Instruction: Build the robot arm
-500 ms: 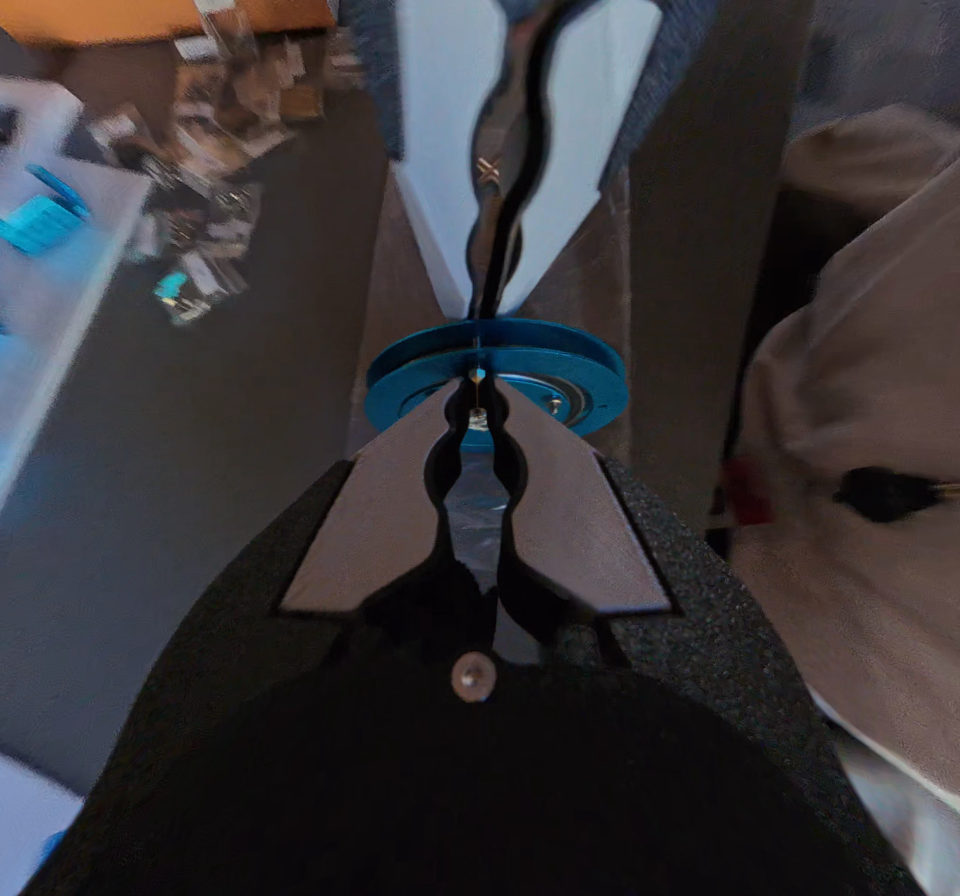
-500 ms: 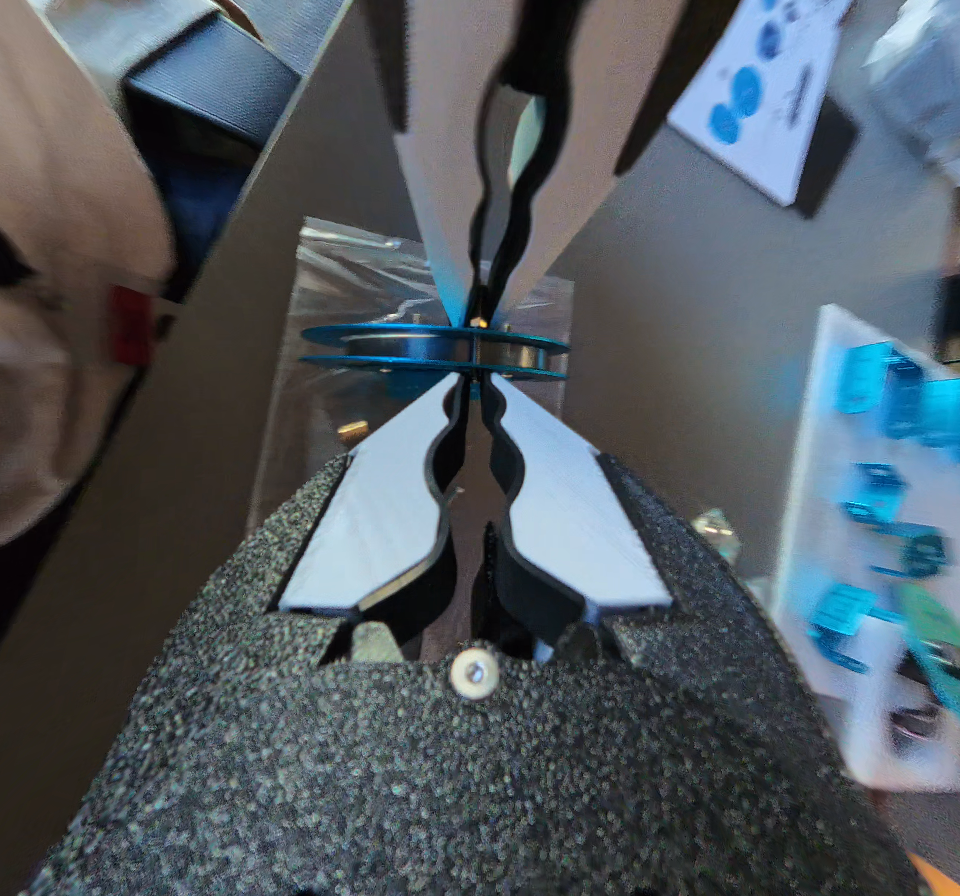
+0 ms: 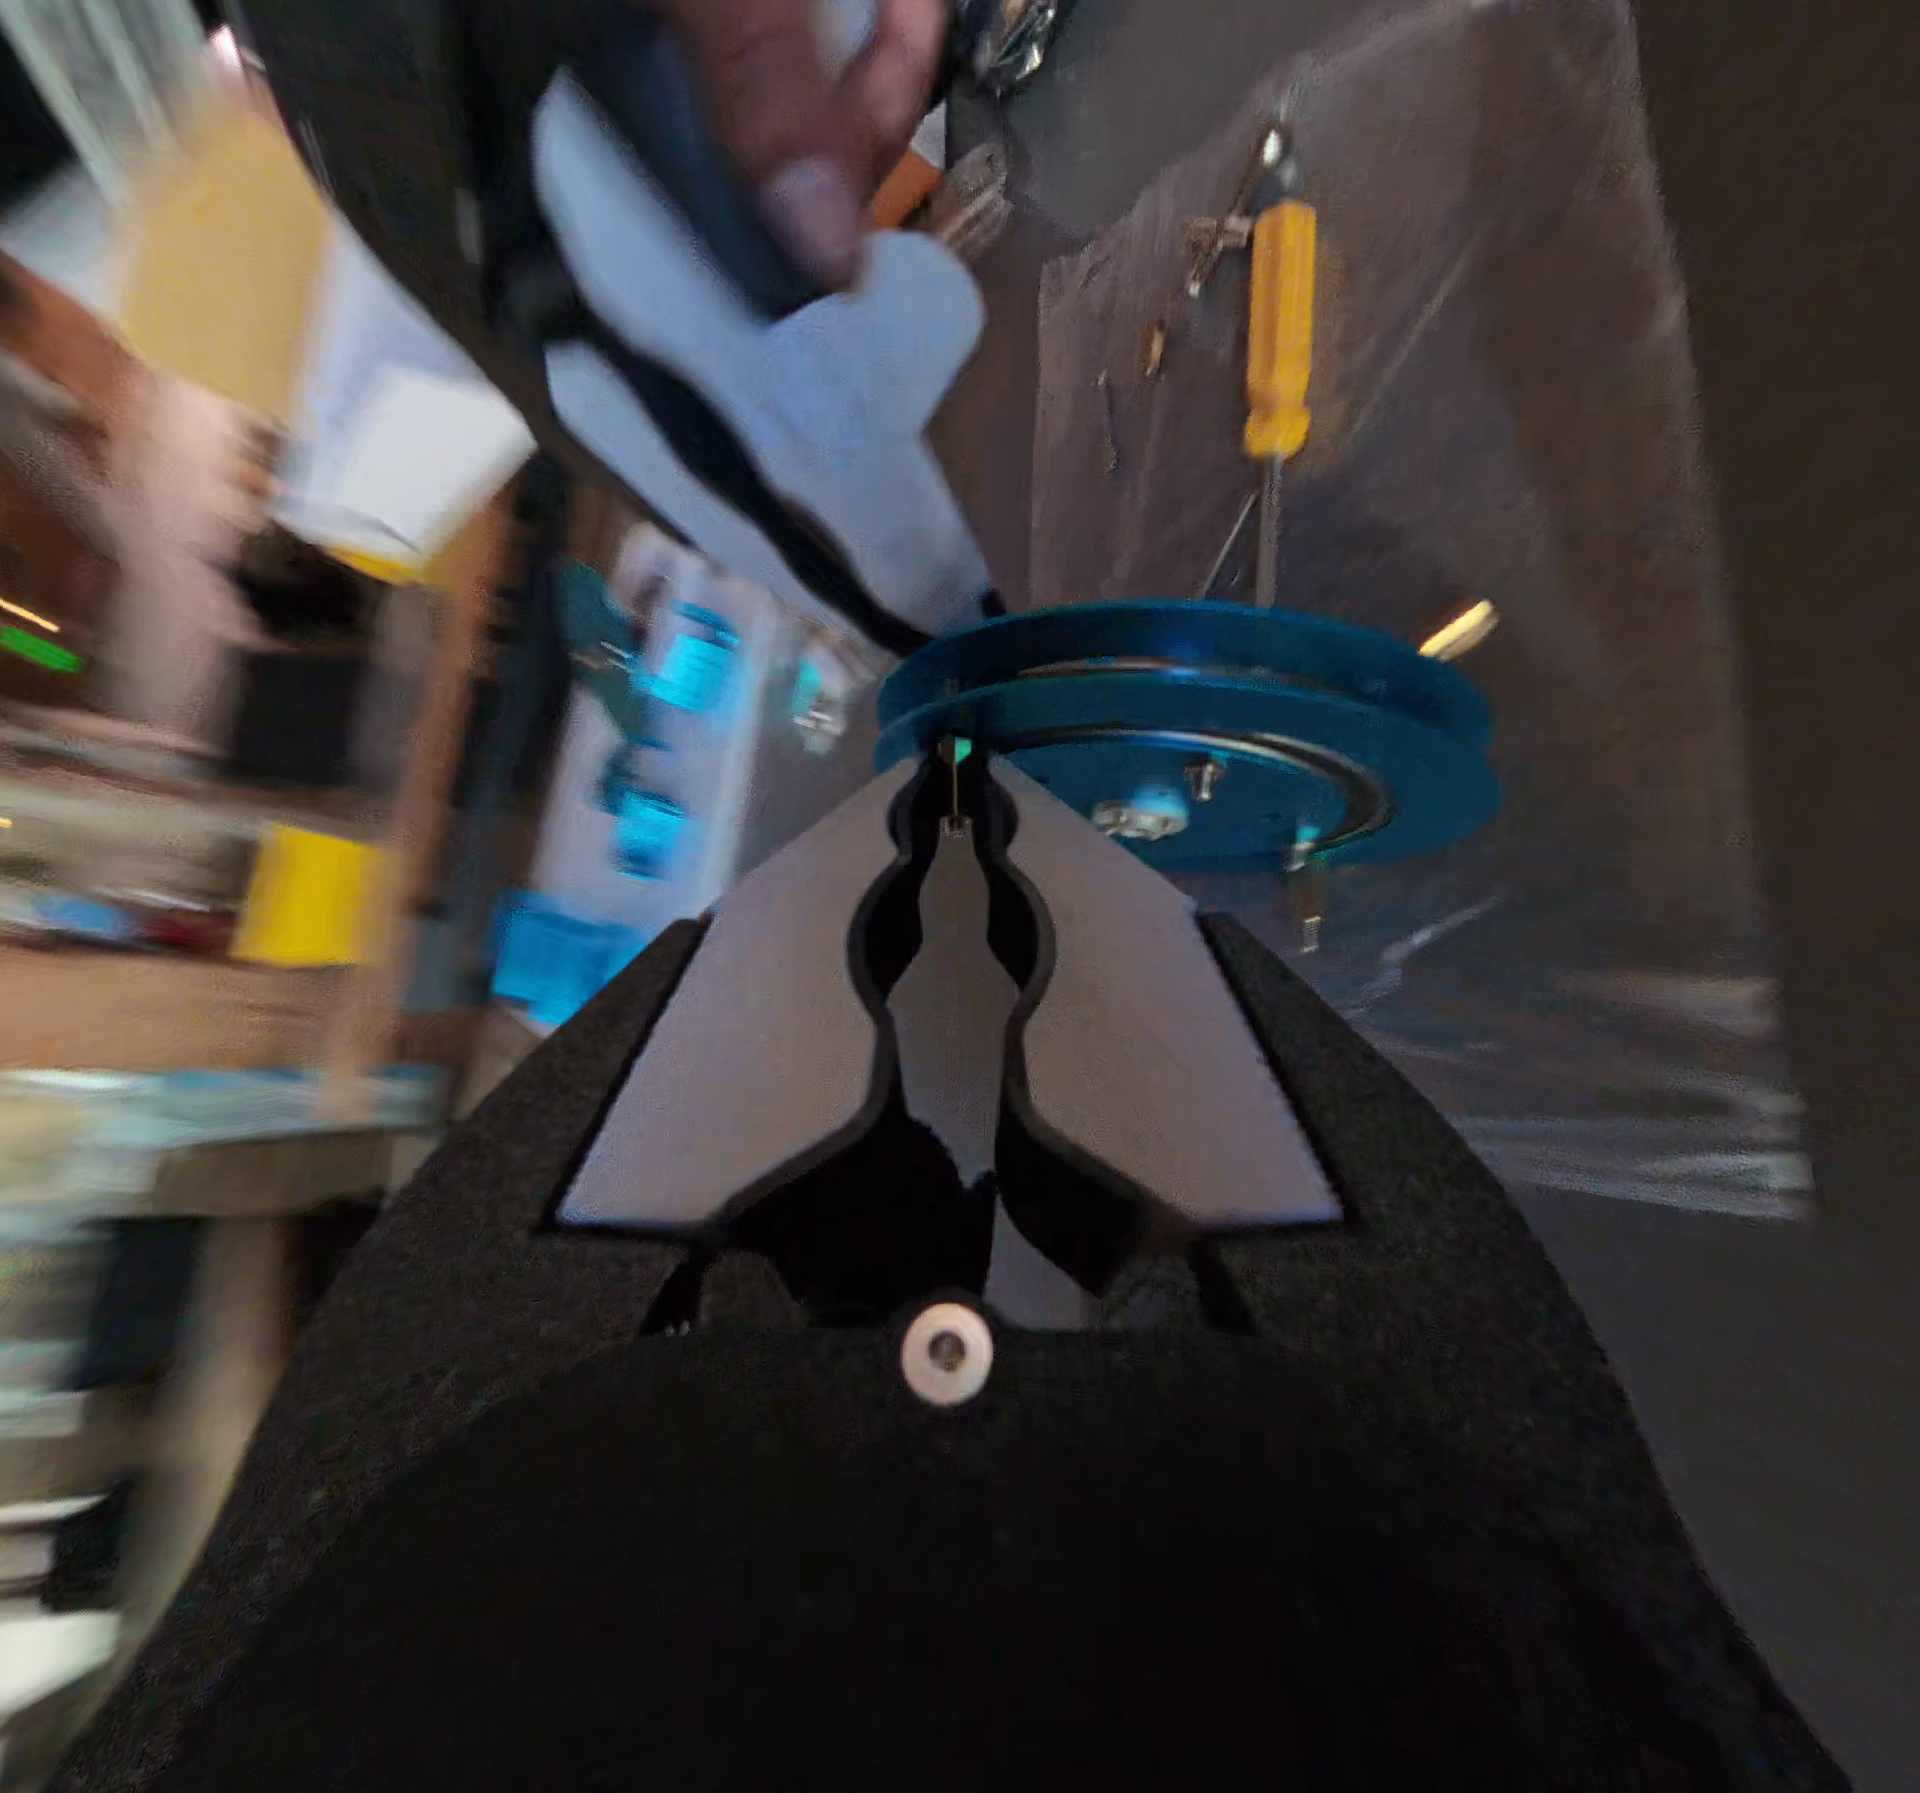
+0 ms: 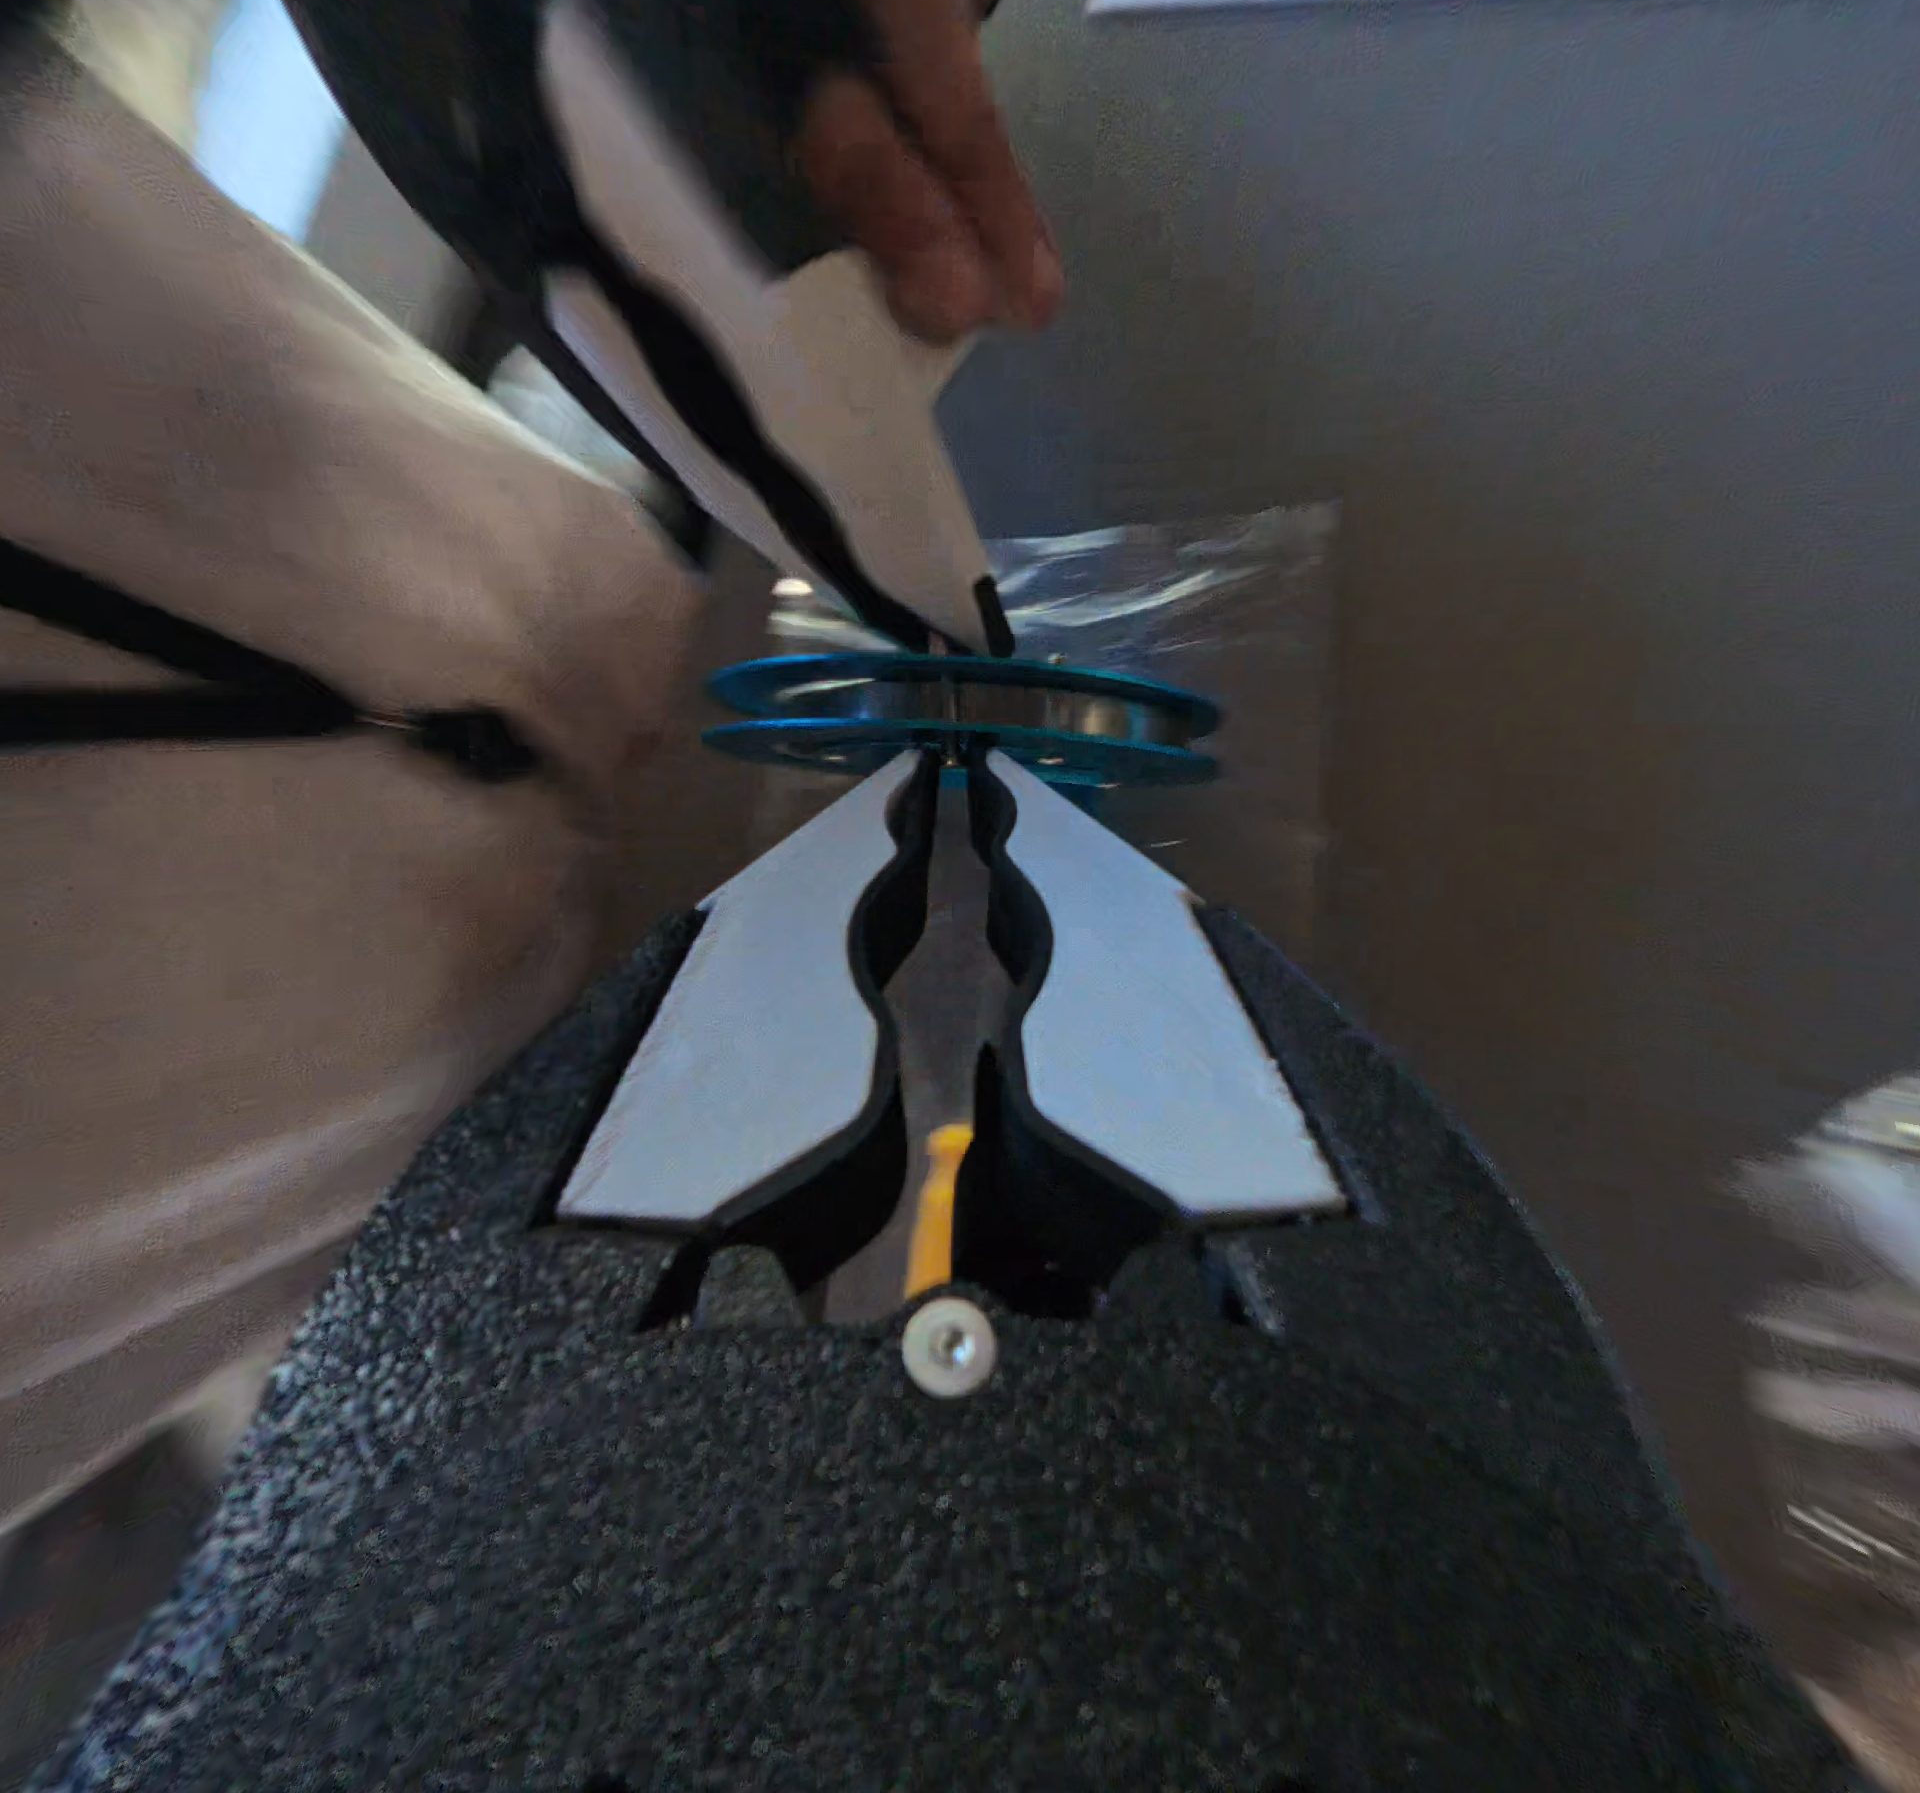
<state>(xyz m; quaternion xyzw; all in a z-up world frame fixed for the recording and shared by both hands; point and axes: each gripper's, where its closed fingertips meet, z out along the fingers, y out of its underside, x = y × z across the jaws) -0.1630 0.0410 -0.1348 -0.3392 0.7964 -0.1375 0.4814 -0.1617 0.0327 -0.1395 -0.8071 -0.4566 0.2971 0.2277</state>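
Left tool: fingers nearly closed, tips pinching a thin pin at the near rim of a blue double-flanged disc, which is held off the bench. Right tool comes in from upper left, gripped by a hand, its tip at the disc's far rim. Behind the disc, a clear plastic bag lies on the dark bench, holding a yellow-handled screwdriver and small hardware. Left background blurred.
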